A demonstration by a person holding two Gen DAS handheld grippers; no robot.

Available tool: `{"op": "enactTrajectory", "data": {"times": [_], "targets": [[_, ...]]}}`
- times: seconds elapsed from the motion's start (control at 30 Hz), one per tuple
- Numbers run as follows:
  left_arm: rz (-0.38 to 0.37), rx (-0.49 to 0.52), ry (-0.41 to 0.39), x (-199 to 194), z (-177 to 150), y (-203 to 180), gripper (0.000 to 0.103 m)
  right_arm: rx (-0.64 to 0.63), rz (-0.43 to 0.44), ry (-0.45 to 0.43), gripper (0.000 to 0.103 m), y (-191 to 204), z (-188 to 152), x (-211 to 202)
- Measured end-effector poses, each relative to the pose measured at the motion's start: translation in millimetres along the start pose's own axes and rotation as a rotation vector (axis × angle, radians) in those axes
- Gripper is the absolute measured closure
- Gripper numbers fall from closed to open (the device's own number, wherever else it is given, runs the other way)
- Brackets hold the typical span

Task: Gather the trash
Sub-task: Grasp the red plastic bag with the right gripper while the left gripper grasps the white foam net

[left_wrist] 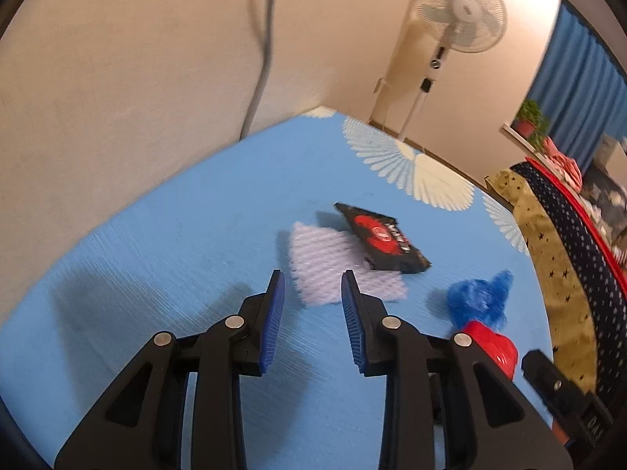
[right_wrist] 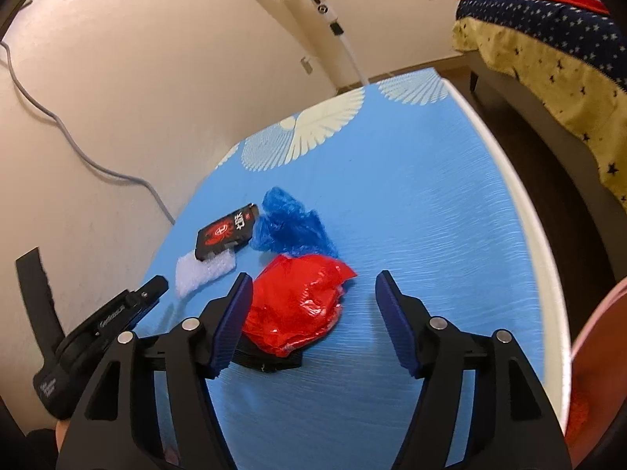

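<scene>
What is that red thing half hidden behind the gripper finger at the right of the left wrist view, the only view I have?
Observer: A crumpled red plastic bag lying on the blue table.
Operator: Is the right gripper holding it?
Observer: No. The right gripper is open, and the bag lies between its fingers.
Operator: Anything against the bag?
Observer: The blue plastic bag appears to meet its far edge.
</scene>
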State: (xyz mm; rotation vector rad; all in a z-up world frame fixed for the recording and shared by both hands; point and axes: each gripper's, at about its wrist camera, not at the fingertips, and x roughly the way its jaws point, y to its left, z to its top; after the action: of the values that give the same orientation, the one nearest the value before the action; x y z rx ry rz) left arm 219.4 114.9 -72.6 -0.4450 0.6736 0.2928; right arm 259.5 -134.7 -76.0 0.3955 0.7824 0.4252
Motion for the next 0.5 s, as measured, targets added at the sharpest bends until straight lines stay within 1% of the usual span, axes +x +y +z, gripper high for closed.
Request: {"op": "enactTrajectory", "data": {"times": [0.03, 0.2, 0.3, 0.37, 0.43, 0.47, 0.5], "targets": [[0.000, -0.016, 0.016, 5, 1, 3, 0.067, -0.003, -0.001, 0.010, 0.036, 1, 0, 3], [-0.012, -0.029, 0.063, 19, 1, 3, 0.064, 0.002, -0.010, 0.061, 0.036, 1, -2, 16], [-0.019, -0.029, 0.086, 26, 0, 1, 0.064, -0.013, -0.010, 0.071, 0.037, 3, -2, 18], [-0.030, -0.035, 0.103, 31, 1, 0, 0.064, -0.026, -0.008, 0.080, 0.041, 5, -3, 20], [-0.037, -0.036, 0.111, 33, 2, 0, 0.064, -0.041, -0.001, 0.083, 0.050, 8, -5, 20], [-0.042, -0.030, 0.117, 35, 2, -1, 0.064, -0.050, -0.004, 0.080, 0.051, 10, -5, 20], [-0.042, -0.018, 0.118, 35, 2, -4, 0.064, -0.055, -0.003, 0.077, 0.054, 11, -6, 19]]}}
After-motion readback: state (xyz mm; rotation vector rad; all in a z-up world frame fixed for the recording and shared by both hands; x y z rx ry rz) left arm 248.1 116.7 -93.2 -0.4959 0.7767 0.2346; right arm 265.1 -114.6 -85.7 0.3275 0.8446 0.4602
